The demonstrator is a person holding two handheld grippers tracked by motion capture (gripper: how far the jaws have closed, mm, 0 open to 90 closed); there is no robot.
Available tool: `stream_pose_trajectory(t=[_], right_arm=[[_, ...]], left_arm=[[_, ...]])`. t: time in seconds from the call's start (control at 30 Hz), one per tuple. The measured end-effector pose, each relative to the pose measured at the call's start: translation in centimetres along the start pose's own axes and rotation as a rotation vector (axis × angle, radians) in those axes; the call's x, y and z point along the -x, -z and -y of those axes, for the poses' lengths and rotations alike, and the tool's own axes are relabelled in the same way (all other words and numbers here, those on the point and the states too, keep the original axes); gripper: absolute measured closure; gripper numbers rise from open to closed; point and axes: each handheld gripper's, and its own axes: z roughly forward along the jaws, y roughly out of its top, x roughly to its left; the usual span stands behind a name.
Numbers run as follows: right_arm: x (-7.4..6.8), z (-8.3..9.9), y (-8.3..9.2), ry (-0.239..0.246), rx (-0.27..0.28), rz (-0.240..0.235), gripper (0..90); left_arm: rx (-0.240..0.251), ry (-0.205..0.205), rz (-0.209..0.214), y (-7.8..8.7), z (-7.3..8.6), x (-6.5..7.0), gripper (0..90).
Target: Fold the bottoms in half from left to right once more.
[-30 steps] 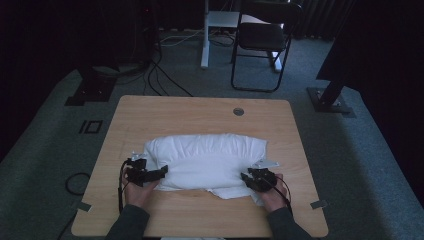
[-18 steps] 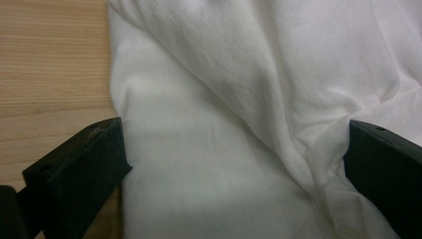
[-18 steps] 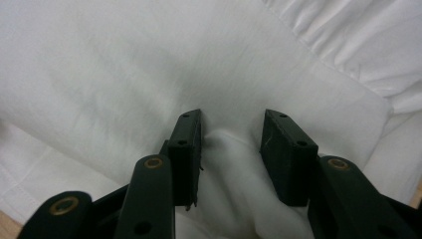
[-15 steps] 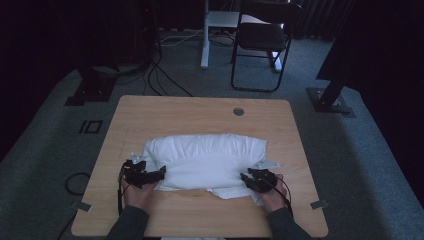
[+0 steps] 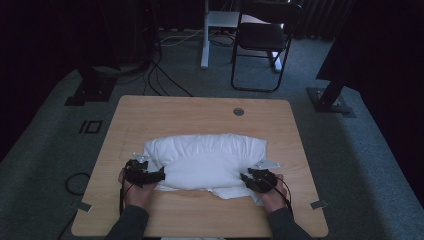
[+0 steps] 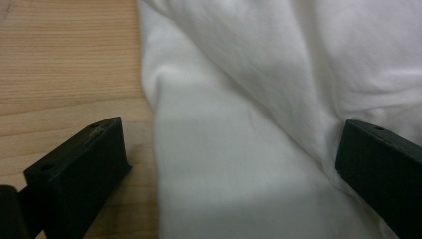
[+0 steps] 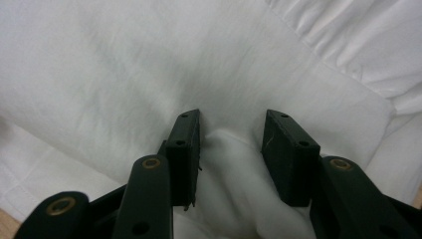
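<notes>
soft pillow, two grips at its near edge

the pillow (image 5: 205, 157) lay across the middle of the counter (image 5: 165, 110), long side toward the person, with a loose flap of white cover (image 5: 232, 191) spilling out under its near edge. it looked light, plump and wholly soft — likely to sag and fold wherever it was lifted, and the smooth cotton could slide out of a shallow pinch. the sensible hold, by this reading, was a deep bite of fabric at the two near corners, not the puffy middle.

the left gripper (image 5: 150, 176) sat low at the pillow's near left corner, its jaws standing wide apart; in the left gripper view one jaw rested over bare wood and the other over the cloth, with the pillow's edge (image 6: 164, 129) between them and nothing pinched.

the right gripper (image 5: 250, 179) lay at the near right corner, pointed inward. its jaws stood partly apart with a raised fold of fabric (image 7: 231, 149) bunched between them — the fold touched the left one, but a firm clamp could not be told. both forearms came in low and level from the near side.
</notes>
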Motion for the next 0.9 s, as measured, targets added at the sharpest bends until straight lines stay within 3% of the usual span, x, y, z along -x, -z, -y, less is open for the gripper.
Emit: stream_pose_trajectory(t=[0.07,0.13,0.17,0.2,0.23,0.3,0.33,0.43,0.53,0.67,0.73,0.9], right_arm=[[0.0,0.0,0.0,0.003,0.001,0.0,57.7],[0.0,0.0,0.0,0.004,0.002,0.001,57.6],[0.0,0.0,0.0,0.003,0.002,0.001,57.5],[-0.1,0.0,0.0,0.004,0.003,0.002,57.5],[-0.1,0.0,0.0,0.003,0.003,0.002,57.4],[-0.1,0.0,0.0,0.003,0.003,0.002,57.3],[-0.1,0.0,0.0,0.004,0.003,0.002,57.2],[-0.1,0.0,0.0,0.006,0.0,-0.002,56.4],[0.0,-0.3,0.4,0.002,-0.003,-0.019,53.7],[-0.4,-1.7,1.6,0.022,0.076,-0.035,51.4],[-0.9,-3.1,2.1,0.033,0.132,-0.058,49.9],[-2.5,-5.9,0.6,0.073,0.145,-0.099,49.5]], left_arm=[[0.002,-0.012,0.014,0.3,0.0,0.3,9.8],[0.0,-0.019,0.023,0.8,-0.1,0.6,25.6],[0.006,-0.03,0.034,1.0,-0.1,0.6,35.8],[0.013,-0.032,0.039,1.1,0.0,0.6,51.6],[0.018,-0.034,0.056,1.1,0.0,0.4,59.1],[0.021,0.008,0.152,1.0,0.1,-0.2,80.1],[0.027,0.039,0.205,0.8,0.1,-0.7,84.9],[0.079,0.116,0.331,1.0,0.2,-2.0,87.5],[0.161,0.151,0.418,2.3,-0.3,-3.0,87.7],[0.223,0.168,0.493,3.4,-1.2,-3.2,87.7],[0.242,0.157,0.494,3.6,-1.6,-3.1,87.7],[0.285,0.158,0.54,4.1,-2.8,-2.6,87.8]])
